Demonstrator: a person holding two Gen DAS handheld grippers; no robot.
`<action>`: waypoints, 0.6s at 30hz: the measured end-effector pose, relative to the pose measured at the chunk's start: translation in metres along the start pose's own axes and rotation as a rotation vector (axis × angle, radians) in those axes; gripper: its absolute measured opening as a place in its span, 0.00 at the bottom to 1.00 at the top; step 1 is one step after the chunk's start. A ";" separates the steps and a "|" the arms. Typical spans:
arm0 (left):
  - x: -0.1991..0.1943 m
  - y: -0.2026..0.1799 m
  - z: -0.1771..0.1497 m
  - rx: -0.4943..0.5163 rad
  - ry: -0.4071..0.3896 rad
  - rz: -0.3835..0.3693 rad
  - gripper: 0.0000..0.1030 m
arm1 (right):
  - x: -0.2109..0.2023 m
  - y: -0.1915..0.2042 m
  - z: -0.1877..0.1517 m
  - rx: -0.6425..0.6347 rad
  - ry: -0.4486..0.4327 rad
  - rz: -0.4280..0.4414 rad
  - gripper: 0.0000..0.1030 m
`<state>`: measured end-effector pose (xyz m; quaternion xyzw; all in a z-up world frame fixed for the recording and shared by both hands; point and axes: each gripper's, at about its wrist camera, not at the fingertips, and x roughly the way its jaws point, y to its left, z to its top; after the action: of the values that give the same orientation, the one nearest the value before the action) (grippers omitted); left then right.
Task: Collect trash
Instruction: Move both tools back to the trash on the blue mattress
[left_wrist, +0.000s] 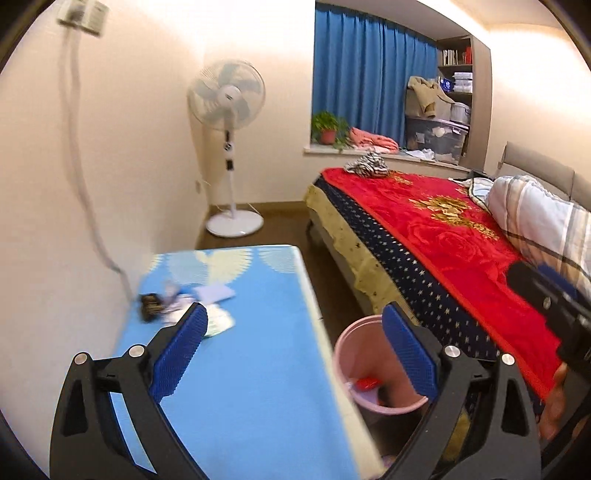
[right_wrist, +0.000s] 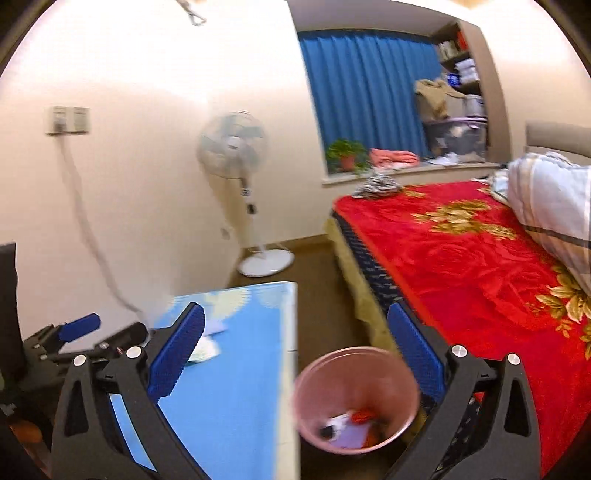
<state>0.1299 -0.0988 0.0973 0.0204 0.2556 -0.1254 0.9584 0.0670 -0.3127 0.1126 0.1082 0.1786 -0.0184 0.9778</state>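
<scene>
Scraps of trash lie on the blue table (left_wrist: 240, 369): a dark wrapper (left_wrist: 150, 304), white paper (left_wrist: 215, 292) and a crumpled wrapper (left_wrist: 219, 321). A pink bin (left_wrist: 364, 369) stands on the floor between table and bed, with red and white scraps inside (right_wrist: 354, 424). My left gripper (left_wrist: 295, 321) is open and empty above the table's right edge; it also shows in the right wrist view (right_wrist: 79, 328). My right gripper (right_wrist: 295, 321) is open and empty above the bin (right_wrist: 356, 398) and table edge (right_wrist: 240, 369); its body shows at the right of the left wrist view (left_wrist: 554, 306).
A bed with a red blanket (left_wrist: 461, 236) fills the right. A white standing fan (left_wrist: 229, 147) is by the far wall. A windowsill holds a potted plant (left_wrist: 327, 129) and clothes. A cable (left_wrist: 81, 177) hangs down the left wall.
</scene>
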 end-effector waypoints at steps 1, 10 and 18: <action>-0.020 0.009 -0.007 0.000 -0.017 0.017 0.90 | -0.010 0.011 -0.003 -0.004 -0.001 0.021 0.95; -0.092 0.061 -0.065 -0.093 -0.009 0.105 0.90 | -0.065 0.083 -0.061 -0.063 0.099 0.136 0.95; -0.122 0.080 -0.104 -0.089 -0.005 0.183 0.90 | -0.085 0.108 -0.091 -0.104 0.148 0.168 0.95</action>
<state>-0.0026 0.0173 0.0654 0.0008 0.2556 -0.0260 0.9664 -0.0361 -0.1876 0.0821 0.0728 0.2415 0.0808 0.9643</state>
